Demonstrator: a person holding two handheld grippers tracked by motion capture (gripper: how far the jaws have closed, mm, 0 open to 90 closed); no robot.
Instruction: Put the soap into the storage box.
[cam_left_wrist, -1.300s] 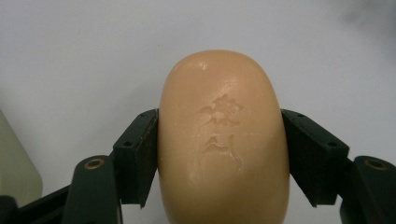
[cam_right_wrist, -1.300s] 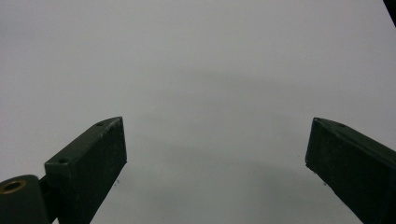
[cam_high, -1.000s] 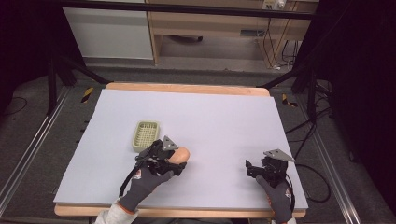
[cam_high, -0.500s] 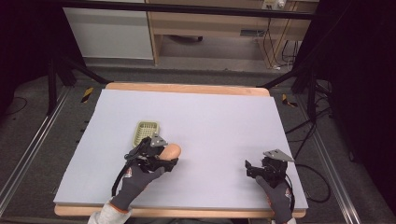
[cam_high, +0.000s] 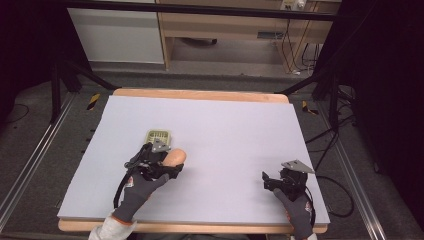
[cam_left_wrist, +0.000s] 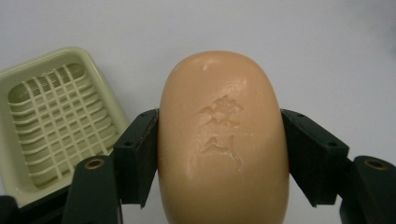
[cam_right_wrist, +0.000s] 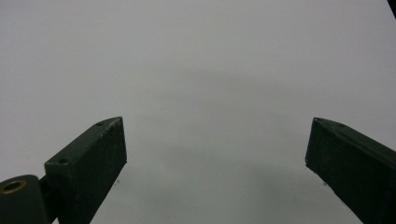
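— What does the left gripper (cam_left_wrist: 219, 154) hold?

— It holds a bar of soap (cam_left_wrist: 223, 140), peach in colour. In the left gripper view the two black jaws press on the two long sides of the bar, so the gripper is clenched on it. The top face of the soap has a small stamped mark in relief.

— Where is the soap on the table?

— In the high view the soap (cam_high: 174, 158) is at the front left part of the grey table (cam_high: 225, 130), between the jaws of the left gripper (cam_high: 167, 162). The person's left hand (cam_high: 142, 182), in a dark glove, comes in from the bottom edge. If the bar touches the table or is a little above it, I cannot tell.

— And the soap dish?

— The soap dish (cam_left_wrist: 56, 121) is pale green with a grid bottom, and nothing lies in it. In the left gripper view it is just beside the soap, at the left. In the high view the dish (cam_high: 158, 136) is just behind the gripper, and the gripper covers its near edge.

— What about the right side?

— The right gripper (cam_high: 272, 181) is at the front right part of the table, well apart from the soap, in the gloved right hand (cam_high: 297, 207). In the right gripper view (cam_right_wrist: 217, 158) its jaws are wide apart with bare grey table between them, so it grasps nothing.
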